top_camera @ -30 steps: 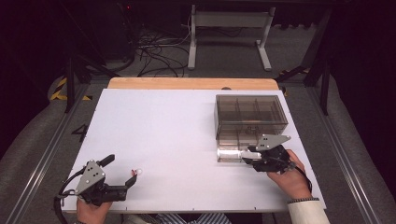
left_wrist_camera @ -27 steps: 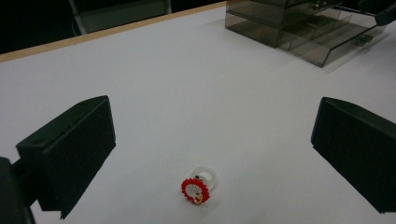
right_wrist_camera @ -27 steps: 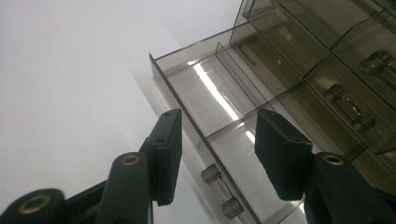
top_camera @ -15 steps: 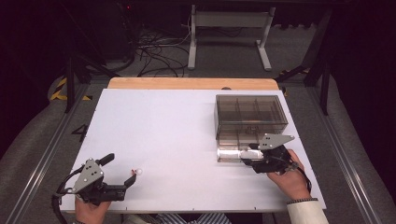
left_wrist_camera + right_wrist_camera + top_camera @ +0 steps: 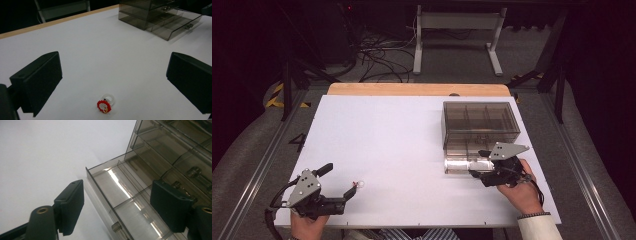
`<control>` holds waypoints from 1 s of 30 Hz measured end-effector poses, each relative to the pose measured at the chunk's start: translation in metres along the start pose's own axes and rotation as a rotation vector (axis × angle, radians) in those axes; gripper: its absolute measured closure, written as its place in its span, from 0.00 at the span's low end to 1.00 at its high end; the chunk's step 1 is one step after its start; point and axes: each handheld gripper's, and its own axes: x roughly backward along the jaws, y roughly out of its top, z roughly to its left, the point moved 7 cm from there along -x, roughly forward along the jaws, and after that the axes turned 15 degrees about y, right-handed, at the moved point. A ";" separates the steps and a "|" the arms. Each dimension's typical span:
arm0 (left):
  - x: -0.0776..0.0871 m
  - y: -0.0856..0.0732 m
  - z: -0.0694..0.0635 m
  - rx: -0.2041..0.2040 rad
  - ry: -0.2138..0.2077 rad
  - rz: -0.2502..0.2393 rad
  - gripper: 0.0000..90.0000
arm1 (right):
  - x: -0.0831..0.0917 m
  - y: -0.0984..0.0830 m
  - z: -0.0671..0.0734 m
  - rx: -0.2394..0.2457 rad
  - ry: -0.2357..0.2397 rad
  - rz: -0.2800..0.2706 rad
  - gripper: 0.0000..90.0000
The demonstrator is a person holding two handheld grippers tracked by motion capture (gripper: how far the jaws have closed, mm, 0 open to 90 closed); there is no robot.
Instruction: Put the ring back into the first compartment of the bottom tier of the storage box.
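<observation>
Smoky clear plastic drawer box (image 5: 480,120) on white table (image 5: 402,145), bottom drawer (image 5: 462,165) pulled out beside right gripper (image 5: 477,172), jaws just opening. Small red-faced clear ring (image 5: 106,104) between spread left gripper (image 5: 112,82) jaws, untouched. Drawer compartments (image 5: 125,187) apparently empty, knob (image 5: 115,227) between parted jaws.

Lab, white test table (image 5: 412,150), floor cables (image 5: 377,55)
</observation>
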 end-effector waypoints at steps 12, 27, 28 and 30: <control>0.002 -0.001 0.001 0.004 -0.009 0.004 0.01 | -0.006 0.012 0.004 0.011 0.033 -0.041 0.20; 0.011 -0.005 0.004 0.013 0.007 0.001 0.01 | -0.038 0.047 0.018 0.072 0.119 -0.063 0.16; 0.012 -0.005 0.004 0.012 0.009 0.000 0.01 | -0.043 0.051 0.020 0.081 0.132 -0.058 0.16; 0.013 -0.006 0.004 0.016 0.010 0.002 0.01 | -0.045 0.053 0.020 0.082 0.133 -0.056 0.16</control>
